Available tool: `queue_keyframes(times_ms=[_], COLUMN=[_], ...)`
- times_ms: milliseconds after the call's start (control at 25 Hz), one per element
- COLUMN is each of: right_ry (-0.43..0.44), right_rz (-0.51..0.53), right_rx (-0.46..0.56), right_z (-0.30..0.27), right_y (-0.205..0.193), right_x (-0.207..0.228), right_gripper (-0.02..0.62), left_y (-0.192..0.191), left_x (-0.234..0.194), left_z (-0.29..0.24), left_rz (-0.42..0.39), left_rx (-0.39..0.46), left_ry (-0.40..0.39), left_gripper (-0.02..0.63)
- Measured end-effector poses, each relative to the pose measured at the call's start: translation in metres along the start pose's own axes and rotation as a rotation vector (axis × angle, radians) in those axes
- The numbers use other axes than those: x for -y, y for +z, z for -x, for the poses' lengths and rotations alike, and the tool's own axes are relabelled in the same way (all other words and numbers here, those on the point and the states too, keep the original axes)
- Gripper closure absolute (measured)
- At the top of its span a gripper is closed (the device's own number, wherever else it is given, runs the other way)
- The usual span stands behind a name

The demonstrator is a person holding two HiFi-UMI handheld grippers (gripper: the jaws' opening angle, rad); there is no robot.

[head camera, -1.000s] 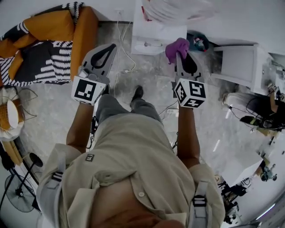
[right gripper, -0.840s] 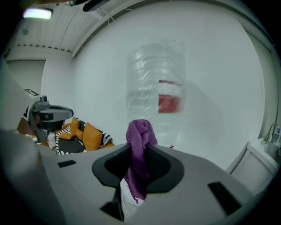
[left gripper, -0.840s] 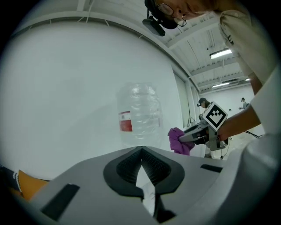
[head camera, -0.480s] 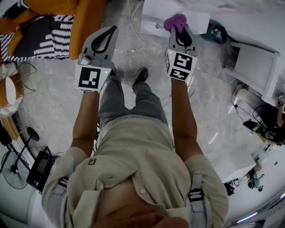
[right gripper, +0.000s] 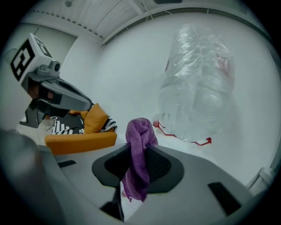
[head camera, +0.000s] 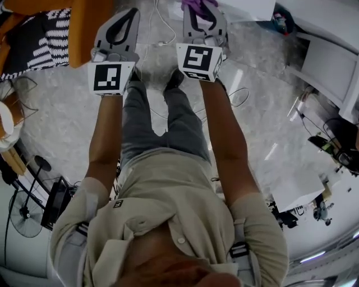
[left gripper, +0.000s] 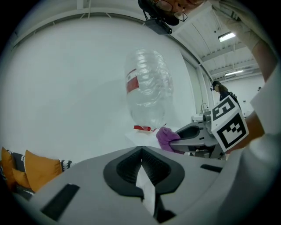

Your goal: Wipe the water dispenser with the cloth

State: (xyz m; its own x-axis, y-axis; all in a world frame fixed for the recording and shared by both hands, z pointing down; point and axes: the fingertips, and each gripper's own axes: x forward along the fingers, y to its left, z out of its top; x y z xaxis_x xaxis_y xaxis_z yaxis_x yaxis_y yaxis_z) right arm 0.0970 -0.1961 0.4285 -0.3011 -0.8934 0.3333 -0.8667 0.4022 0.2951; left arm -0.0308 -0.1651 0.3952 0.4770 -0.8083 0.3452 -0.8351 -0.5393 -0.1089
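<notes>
In the head view only a white corner of the water dispenser [head camera: 247,7] shows at the top edge. Its clear upturned bottle [right gripper: 197,88] with a red label [left gripper: 132,82] stands on the white top [left gripper: 147,134]. A purple cloth [right gripper: 138,154] hangs between the jaws of my right gripper [right gripper: 139,147], which is shut on it and held up near the bottle. In the head view the cloth [head camera: 193,4] sits at the tips of the right gripper [head camera: 197,8]. My left gripper [left gripper: 141,150] is shut and holds nothing; in the head view the left gripper [head camera: 132,12] is level with the right one, to its left.
An orange sofa [head camera: 84,22] with striped cushions [head camera: 42,42] stands at the left. Cables [head camera: 157,33] run over the marble floor by the person's feet [head camera: 174,78]. A white cabinet [head camera: 331,61] is at the right, a fan [head camera: 22,224] at the lower left.
Both grippers have moved forward and up toward the dispenser. The right gripper with the cloth has drawn closer to the left one. Less of the dispenser shows in the head view.
</notes>
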Motion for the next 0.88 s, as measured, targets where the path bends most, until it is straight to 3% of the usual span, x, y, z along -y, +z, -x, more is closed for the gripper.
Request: queue_keyframes(times_ms=[200, 520, 640, 880], right_ry=[-0.076, -0.297, -0.322, -0.264], right_rz=[0.004, -0.070, -0.109, -0.142], right_rx=[0.036, -0.022, -0.028, -0.045], right_z=[0.020, 0.054, 0.053, 0.032], right_y=[-0.024, -0.060, -0.062, -0.064], right_x=[0.044, 0.120, 0.117, 0.067], right_gripper=[0.491, 0.491, 0.492, 0.492], left_y=[0.002, 0.011, 0.007, -0.005], left_x=[0.019, 0.045, 0.043, 0.028], left_z=[-0.023, -0.034, -0.035, -0.031], left_rz=[-0.013, -0.013, -0.006, 0.002], left_rx=[0.031, 0.049, 0.043, 0.026], left_ry=[-0.025, -0.089, -0.095, -0.086], left_gripper=[0.591, 0.590, 0.591, 0.591])
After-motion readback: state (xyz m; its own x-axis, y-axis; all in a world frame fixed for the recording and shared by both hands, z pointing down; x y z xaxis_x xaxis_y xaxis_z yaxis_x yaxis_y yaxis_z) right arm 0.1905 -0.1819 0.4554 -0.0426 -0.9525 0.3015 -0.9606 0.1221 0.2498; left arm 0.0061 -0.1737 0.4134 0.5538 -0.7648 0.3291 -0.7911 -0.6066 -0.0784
